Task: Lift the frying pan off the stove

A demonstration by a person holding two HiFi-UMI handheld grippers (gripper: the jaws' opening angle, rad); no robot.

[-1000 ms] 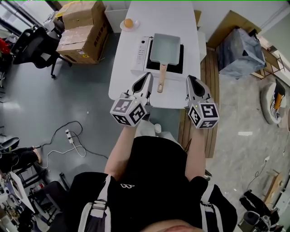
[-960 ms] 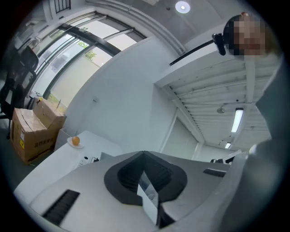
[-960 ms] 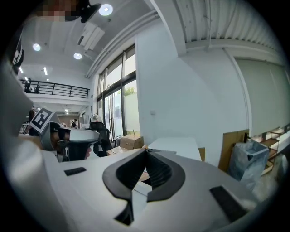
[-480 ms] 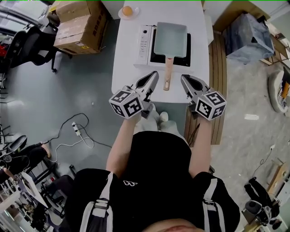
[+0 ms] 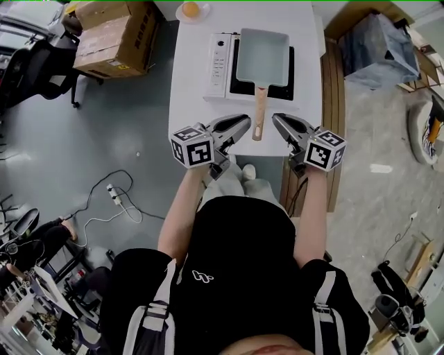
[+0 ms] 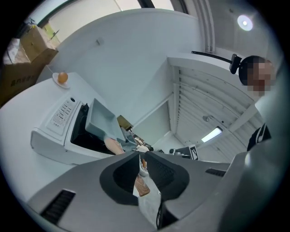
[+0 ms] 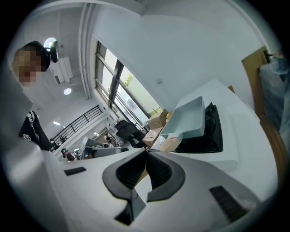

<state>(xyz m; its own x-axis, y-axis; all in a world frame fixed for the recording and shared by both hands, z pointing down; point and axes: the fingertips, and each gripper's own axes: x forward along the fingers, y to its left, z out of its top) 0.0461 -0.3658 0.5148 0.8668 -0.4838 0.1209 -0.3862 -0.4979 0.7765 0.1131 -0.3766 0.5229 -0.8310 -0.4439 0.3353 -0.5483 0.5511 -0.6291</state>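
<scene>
A rectangular pale grey-green frying pan [image 5: 262, 55] sits on the black plate of a white stove [image 5: 220, 66] on the white table [image 5: 187, 104]. Its wooden handle [image 5: 259, 114] points toward me. My left gripper [image 5: 246, 122] hovers just left of the handle's end; its jaws are opening, a narrow slit between them with nothing gripped. My right gripper [image 5: 276, 119] is shut and empty just right of the handle. In the left gripper view the pan [image 6: 100, 121] and handle [image 6: 113, 146] lie ahead of the left gripper [image 6: 141, 156]. The right gripper view shows the pan [image 7: 190, 118] beyond the right gripper [image 7: 146, 153].
A small plate with an orange round thing [image 5: 190, 10] sits at the table's far end. Cardboard boxes [image 5: 114, 38] and an office chair [image 5: 35, 66] stand left of the table. A wooden platform [image 5: 334, 104] and a grey bag [image 5: 378, 41] are on the right. A power strip [image 5: 111, 191] lies on the floor.
Both grippers have moved forward over the table's near edge and closed in on the handle's end from either side. The left jaws have parted slightly.
</scene>
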